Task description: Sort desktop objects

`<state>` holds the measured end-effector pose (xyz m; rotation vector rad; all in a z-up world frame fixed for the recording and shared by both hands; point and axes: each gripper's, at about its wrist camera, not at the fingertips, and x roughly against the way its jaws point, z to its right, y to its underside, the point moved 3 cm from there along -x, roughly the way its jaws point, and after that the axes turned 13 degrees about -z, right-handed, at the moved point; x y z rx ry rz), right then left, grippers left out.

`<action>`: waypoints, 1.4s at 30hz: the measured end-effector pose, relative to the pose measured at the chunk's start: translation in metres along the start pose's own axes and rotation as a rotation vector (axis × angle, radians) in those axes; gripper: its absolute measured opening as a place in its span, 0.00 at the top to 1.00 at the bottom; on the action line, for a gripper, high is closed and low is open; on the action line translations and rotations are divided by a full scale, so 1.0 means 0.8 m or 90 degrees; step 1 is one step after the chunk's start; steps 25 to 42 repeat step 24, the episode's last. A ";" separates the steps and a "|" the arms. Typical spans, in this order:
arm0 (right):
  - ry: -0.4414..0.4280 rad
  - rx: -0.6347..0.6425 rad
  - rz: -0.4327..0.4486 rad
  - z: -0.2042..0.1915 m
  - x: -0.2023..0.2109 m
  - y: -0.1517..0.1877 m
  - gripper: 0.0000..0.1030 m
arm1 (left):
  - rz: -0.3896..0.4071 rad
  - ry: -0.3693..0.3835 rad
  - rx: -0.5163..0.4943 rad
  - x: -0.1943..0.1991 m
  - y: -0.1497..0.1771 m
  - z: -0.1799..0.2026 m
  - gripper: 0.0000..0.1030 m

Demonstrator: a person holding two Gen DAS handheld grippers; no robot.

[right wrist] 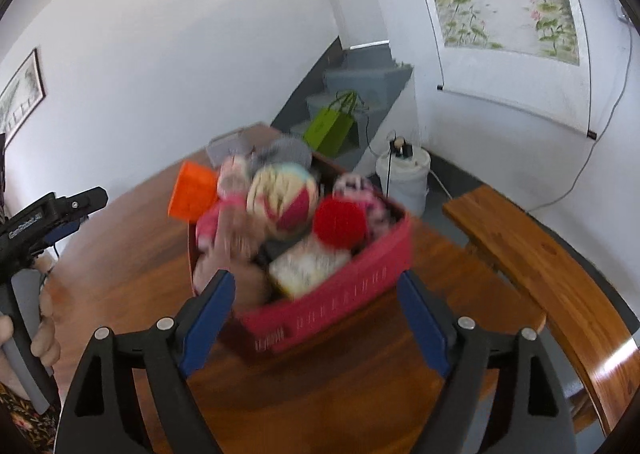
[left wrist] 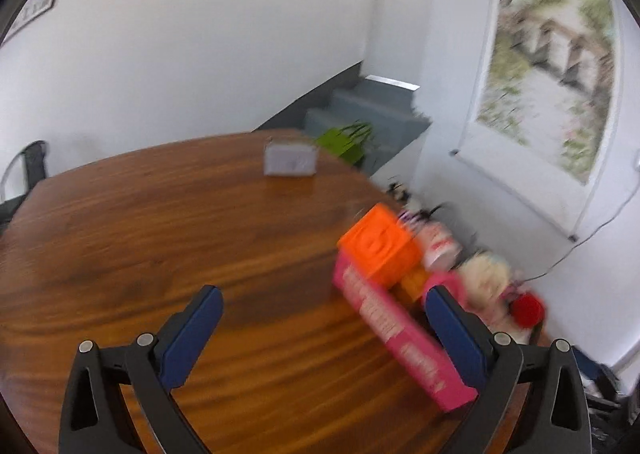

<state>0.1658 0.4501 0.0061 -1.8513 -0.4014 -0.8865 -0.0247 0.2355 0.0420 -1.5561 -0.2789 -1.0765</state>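
A red plastic basket (right wrist: 340,306) stands on the round wooden table (right wrist: 320,394), full of toys: a red pompom (right wrist: 339,226), a pastel ball (right wrist: 282,194), an orange cube (right wrist: 192,192) and a white packet (right wrist: 306,266). My right gripper (right wrist: 316,310) is open, its jaws either side of the basket's near wall. In the left wrist view the basket (left wrist: 396,330) sits at the right with the orange cube (left wrist: 380,246) on top. My left gripper (left wrist: 324,326) is open and empty above the table (left wrist: 160,234); its right finger is by the basket wall.
A small grey box (left wrist: 290,162) stands at the table's far edge. A wooden bench (right wrist: 540,266) curves round the table on the right. A green bag (right wrist: 332,124) sits on grey stairs. A white bucket (right wrist: 402,178) stands on the floor. The left gripper's body (right wrist: 44,218) shows at left.
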 end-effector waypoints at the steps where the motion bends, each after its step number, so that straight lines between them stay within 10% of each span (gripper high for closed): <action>1: 0.002 0.002 -0.002 -0.001 0.003 0.004 0.17 | -0.002 -0.024 -0.002 0.001 0.004 0.001 0.00; 6: 0.009 0.003 0.083 -0.006 0.069 -0.012 0.16 | 0.035 -0.055 -0.051 0.040 0.010 0.035 0.00; 11: 0.018 0.012 0.136 -0.015 0.106 -0.017 0.06 | 0.023 0.020 -0.083 0.059 0.013 0.066 0.00; 42: 0.026 -0.010 0.069 0.006 0.062 0.008 0.02 | -0.013 0.053 -0.135 0.038 0.017 0.114 0.00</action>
